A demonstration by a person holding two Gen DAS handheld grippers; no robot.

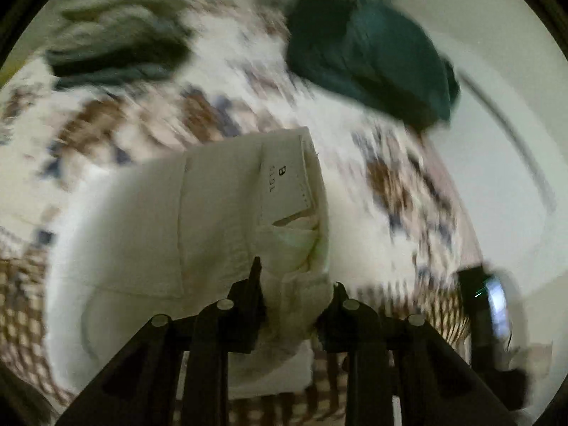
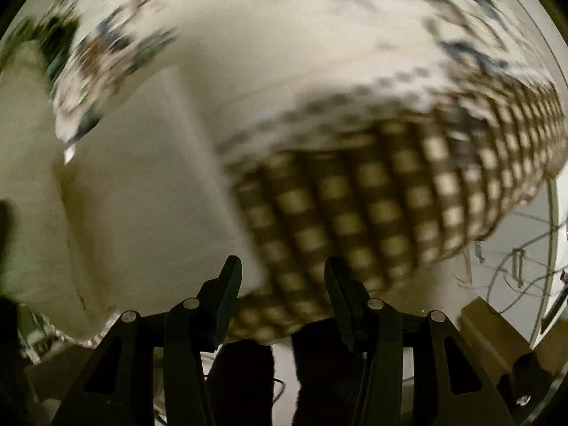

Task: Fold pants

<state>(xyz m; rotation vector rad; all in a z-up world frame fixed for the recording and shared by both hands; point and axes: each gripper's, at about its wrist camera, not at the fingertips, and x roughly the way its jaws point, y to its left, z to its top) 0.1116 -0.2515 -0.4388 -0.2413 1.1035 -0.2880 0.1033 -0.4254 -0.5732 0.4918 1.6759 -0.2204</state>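
Note:
The white pants (image 1: 198, 220) lie bunched on a patterned bedspread (image 1: 220, 106), with an inner label showing near the waistband. My left gripper (image 1: 296, 284) is shut on a bunch of the white fabric, which fills the gap between its fingers. In the right wrist view the pants (image 2: 142, 195) spread to the left over the bed's edge. My right gripper (image 2: 284, 284) is open, with its fingers apart just in front of the checkered bedspread border (image 2: 372, 206) and nothing between them. Both views are motion-blurred.
A dark teal garment (image 1: 372, 60) lies at the far right of the bed and a grey-green garment (image 1: 117, 42) at the far left. A dark device with a lit screen (image 1: 493, 305) sits at the right. Pale floor, cables (image 2: 514, 266) and a cardboard box (image 2: 497, 333) lie below the bed's edge.

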